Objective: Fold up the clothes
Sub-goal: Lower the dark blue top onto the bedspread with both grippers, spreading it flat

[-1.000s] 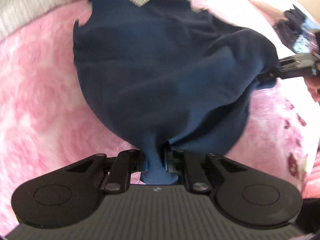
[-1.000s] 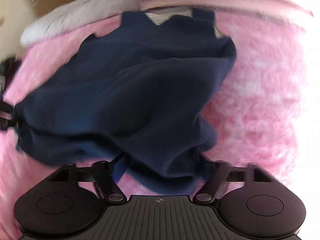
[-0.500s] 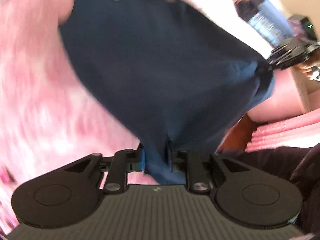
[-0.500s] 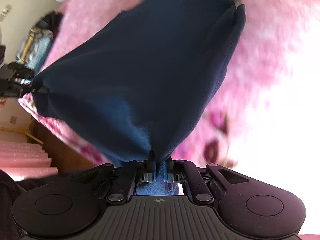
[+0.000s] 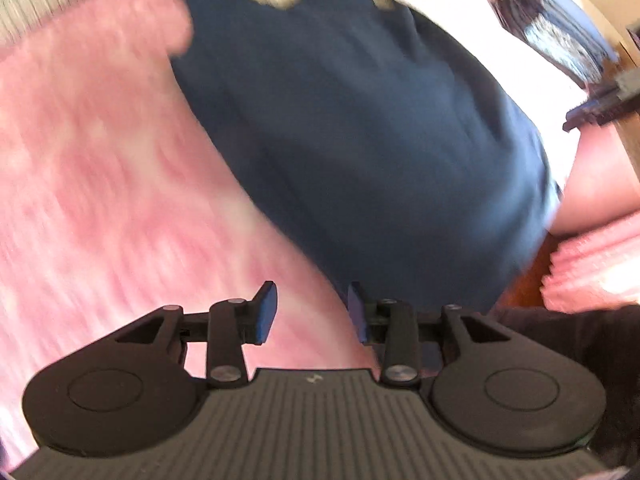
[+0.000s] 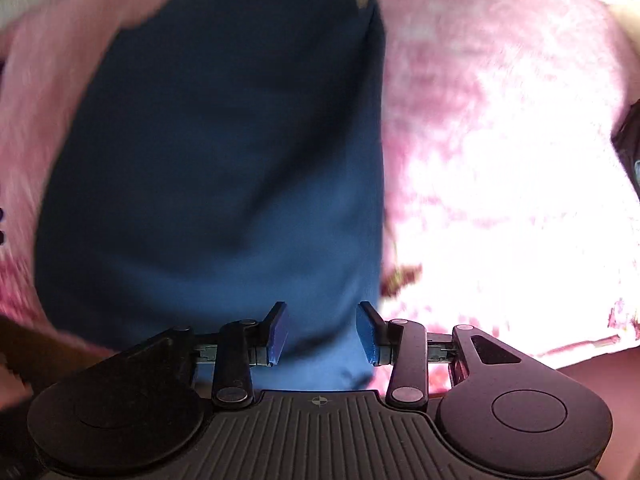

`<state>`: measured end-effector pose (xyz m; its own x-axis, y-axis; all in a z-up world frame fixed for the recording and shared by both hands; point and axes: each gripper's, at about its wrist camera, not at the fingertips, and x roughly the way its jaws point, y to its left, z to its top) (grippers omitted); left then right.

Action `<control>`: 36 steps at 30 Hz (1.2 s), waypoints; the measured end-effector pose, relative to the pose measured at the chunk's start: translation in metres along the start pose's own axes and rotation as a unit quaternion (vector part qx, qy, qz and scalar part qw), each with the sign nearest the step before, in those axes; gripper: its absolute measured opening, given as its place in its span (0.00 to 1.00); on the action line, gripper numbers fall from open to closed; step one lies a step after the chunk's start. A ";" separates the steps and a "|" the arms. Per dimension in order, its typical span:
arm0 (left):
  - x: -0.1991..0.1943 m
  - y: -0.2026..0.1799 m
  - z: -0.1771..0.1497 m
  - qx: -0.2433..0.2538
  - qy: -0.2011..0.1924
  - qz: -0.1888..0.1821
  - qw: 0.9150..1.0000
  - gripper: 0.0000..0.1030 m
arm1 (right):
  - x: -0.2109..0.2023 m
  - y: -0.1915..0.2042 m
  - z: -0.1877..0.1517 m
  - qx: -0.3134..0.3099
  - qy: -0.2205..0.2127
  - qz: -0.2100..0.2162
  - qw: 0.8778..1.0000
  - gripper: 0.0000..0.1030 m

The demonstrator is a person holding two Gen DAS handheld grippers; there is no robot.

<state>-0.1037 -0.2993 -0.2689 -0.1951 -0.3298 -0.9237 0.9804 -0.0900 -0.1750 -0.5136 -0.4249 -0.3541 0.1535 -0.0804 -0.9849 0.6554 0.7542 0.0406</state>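
A dark blue garment [image 5: 372, 128] lies spread flat on a fluffy pink blanket [image 5: 100, 184], its neckline with a grey inner patch at the far end. My left gripper [image 5: 312, 312] is open and empty, just off the garment's near left corner. In the right wrist view the garment [image 6: 224, 168] reaches from the far end down to my right gripper [image 6: 322, 334], which is open with the near hem lying between its blue pads without being pinched. The right gripper also shows in the left wrist view [image 5: 600, 108] at the far right. Both views are motion-blurred.
A grey-white pillow or cover [image 5: 48, 4] lies at the blanket's far left edge. A dark patterned object [image 5: 560, 36] sits far right. Folded pink fabric [image 5: 592, 264] and a brown wooden surface [image 5: 524, 284] lie off the blanket's right edge.
Both grippers held the garment's near hem lifted and stretched half a second ago. Now both have opened and let go, and the garment lies flat on the blanket.
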 end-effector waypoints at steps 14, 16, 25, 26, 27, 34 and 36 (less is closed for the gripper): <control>0.071 0.077 0.207 -0.018 -0.093 0.097 0.991 0.57 | 0.050 -0.053 0.217 -0.101 -0.138 0.060 0.983 0.40; 0.087 0.089 0.230 -0.023 -0.095 0.101 0.990 0.58 | 0.064 -0.050 0.256 -0.114 -0.151 0.075 0.979 0.40; 0.156 0.144 0.307 -0.067 -0.121 0.104 0.985 0.62 | 0.135 -0.073 0.370 -0.095 -0.166 0.099 0.977 0.40; 0.163 0.151 0.312 -0.070 -0.123 0.104 0.985 0.62 | 0.140 -0.075 0.376 -0.093 -0.169 0.098 0.976 0.40; 0.170 0.157 0.318 -0.072 -0.124 0.103 0.984 0.62 | 0.145 -0.076 0.379 -0.090 -0.171 0.096 0.976 0.40; 0.191 0.173 0.329 -0.082 -0.125 0.056 0.987 0.05 | 0.170 -0.093 0.384 -0.023 -0.187 0.107 0.976 0.54; 0.182 0.170 0.326 -0.077 -0.140 0.037 0.986 0.00 | 0.165 -0.095 0.381 -0.015 -0.197 0.125 0.972 0.54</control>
<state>0.0189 -0.6810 -0.3552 -0.1015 -0.5789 -0.8090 0.9802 0.0809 -0.1809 -0.2688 -0.7578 -0.4561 0.5803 -0.1310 -0.8038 0.5408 0.7999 0.2601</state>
